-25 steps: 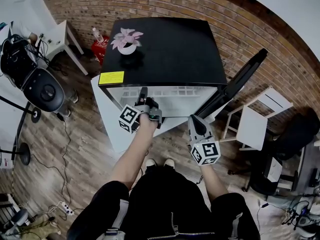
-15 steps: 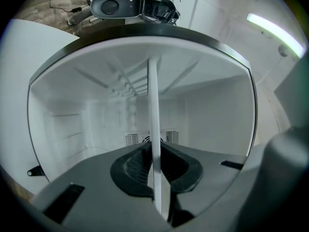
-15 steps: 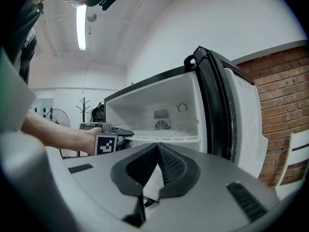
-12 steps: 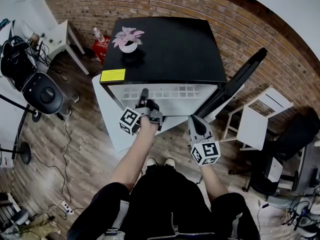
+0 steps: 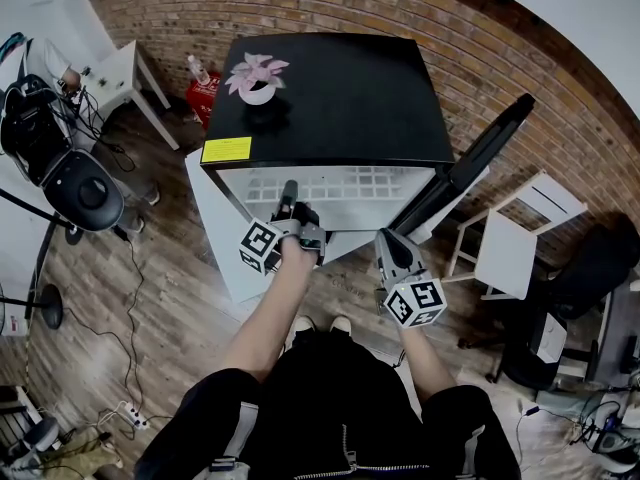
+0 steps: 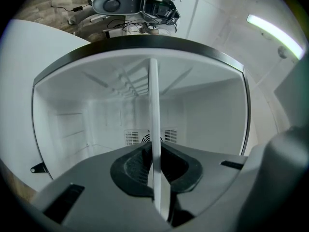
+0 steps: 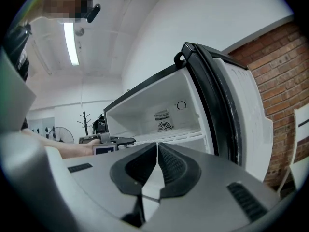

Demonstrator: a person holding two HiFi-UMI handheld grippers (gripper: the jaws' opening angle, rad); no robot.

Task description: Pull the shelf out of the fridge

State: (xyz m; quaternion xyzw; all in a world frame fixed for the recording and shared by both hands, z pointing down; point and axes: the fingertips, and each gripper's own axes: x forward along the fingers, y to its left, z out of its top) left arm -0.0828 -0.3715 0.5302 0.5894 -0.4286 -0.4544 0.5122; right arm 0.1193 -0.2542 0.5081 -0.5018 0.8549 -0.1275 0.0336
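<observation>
Left hand-held gripper (image 5: 287, 192) is clamping the front edge of the fridge shelf (image 5: 345, 184). In the left gripper view the thin white shelf edge (image 6: 154, 105) is running straight between the pads, with the jaws nearly together on it. The left hand-held gripper is rolled on its side, so the shelf is showing edge-on as a vertical line there. The person's left arm is reaching forward to the fridge opening.

Right hand-held gripper (image 5: 386, 238) is hanging just in front of the fridge, lower right of the opening and touching nothing. In its own view the pads (image 7: 166, 163) are meeting at the tips with nothing between them, and the jaws are just starting to open.

The shelf, a white wire grid, is sitting inside the fridge (image 5: 340, 98) cavity with its front edge at the opening. A fan grille (image 6: 166, 136) is showing on the back wall behind it. The fridge door (image 5: 485, 158) is standing wide open to the right.

On the black fridge top a white pot of pink flowers (image 5: 256, 78) is sitting near the back-left corner, and a yellow sticker (image 5: 222, 152) is showing on the front-left edge. An office chair (image 5: 85, 183) is standing well off to the left and a white chair (image 5: 510, 248) to the right. A brick wall (image 5: 330, 13) is running behind.
</observation>
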